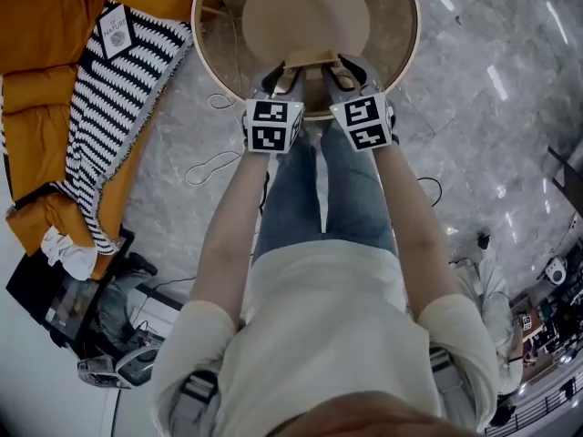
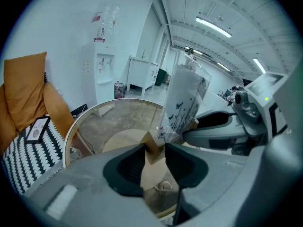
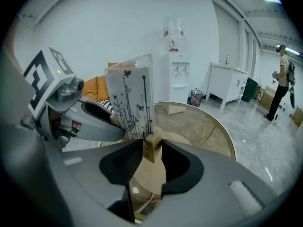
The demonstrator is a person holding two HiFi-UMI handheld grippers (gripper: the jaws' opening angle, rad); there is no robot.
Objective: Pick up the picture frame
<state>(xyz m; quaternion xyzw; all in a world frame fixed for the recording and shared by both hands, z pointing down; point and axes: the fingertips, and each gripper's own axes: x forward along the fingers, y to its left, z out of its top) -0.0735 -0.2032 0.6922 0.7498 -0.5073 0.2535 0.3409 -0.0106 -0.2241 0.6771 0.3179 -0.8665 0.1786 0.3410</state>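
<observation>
The picture frame is a clear upright panel printed with dark stems and butterflies (image 2: 184, 103) (image 3: 130, 98), standing in a light wooden base bar (image 1: 310, 59). It hangs above the round glass table (image 1: 406, 35). My left gripper (image 1: 288, 69) (image 2: 154, 159) is shut on the base's left end (image 2: 152, 148). My right gripper (image 1: 335, 67) (image 3: 151, 157) is shut on the base's right end (image 3: 150, 148). Each gripper view shows the other gripper beside the panel. In the head view the panel is seen edge-on and barely shows.
An orange sofa (image 1: 36, 89) with a black-and-white striped cover (image 1: 118, 98) and a small framed card (image 1: 116, 30) stands left of the table. Cables (image 1: 211, 164) lie on the grey floor. A water dispenser (image 2: 102, 74) stands by the wall; a person (image 3: 283, 79) stands far right.
</observation>
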